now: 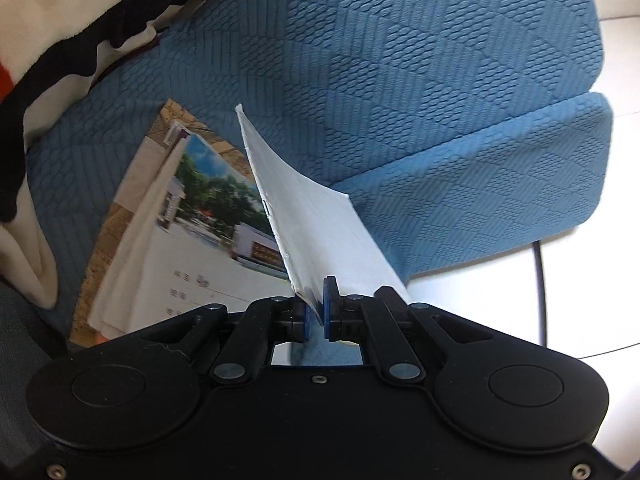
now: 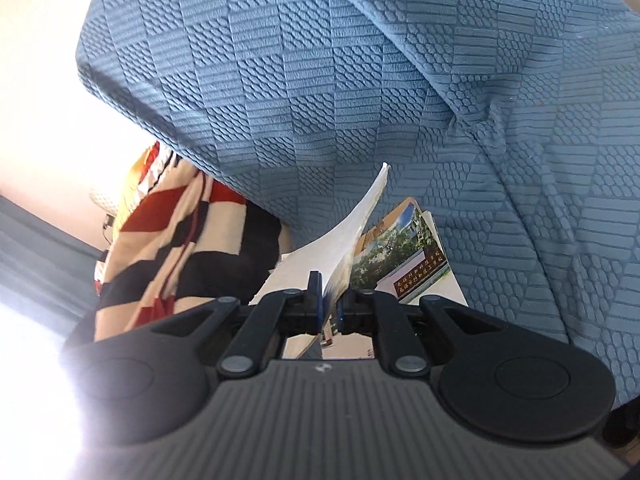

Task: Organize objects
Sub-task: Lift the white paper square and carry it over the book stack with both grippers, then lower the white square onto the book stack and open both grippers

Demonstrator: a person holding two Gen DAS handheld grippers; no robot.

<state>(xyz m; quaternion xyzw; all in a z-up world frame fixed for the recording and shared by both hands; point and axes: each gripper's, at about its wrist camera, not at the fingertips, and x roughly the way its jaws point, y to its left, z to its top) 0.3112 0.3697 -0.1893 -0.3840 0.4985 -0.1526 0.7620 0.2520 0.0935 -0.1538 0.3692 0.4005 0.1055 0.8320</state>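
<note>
A thin white booklet [image 1: 308, 216] curves up from my left gripper [image 1: 316, 306], whose blue pads are shut on its near edge. Under it, a stack of booklets with a photo cover [image 1: 200, 220] lies on the blue sofa seat [image 1: 360, 80]. In the right wrist view my right gripper [image 2: 328, 302] is shut on the edge of a bent white booklet [image 2: 352, 228] with a printed cover. Just behind it lies the photo-cover stack [image 2: 404, 260]. I cannot tell whether both grippers hold the same booklet.
A white, black and red patterned blanket [image 1: 52, 20] [image 2: 168, 240] is heaped on the sofa beside the stack. The sofa's textured blue back [image 2: 360, 80] rises behind. White floor [image 1: 500, 288] with a black cable [image 1: 541, 280] lies past the seat's edge.
</note>
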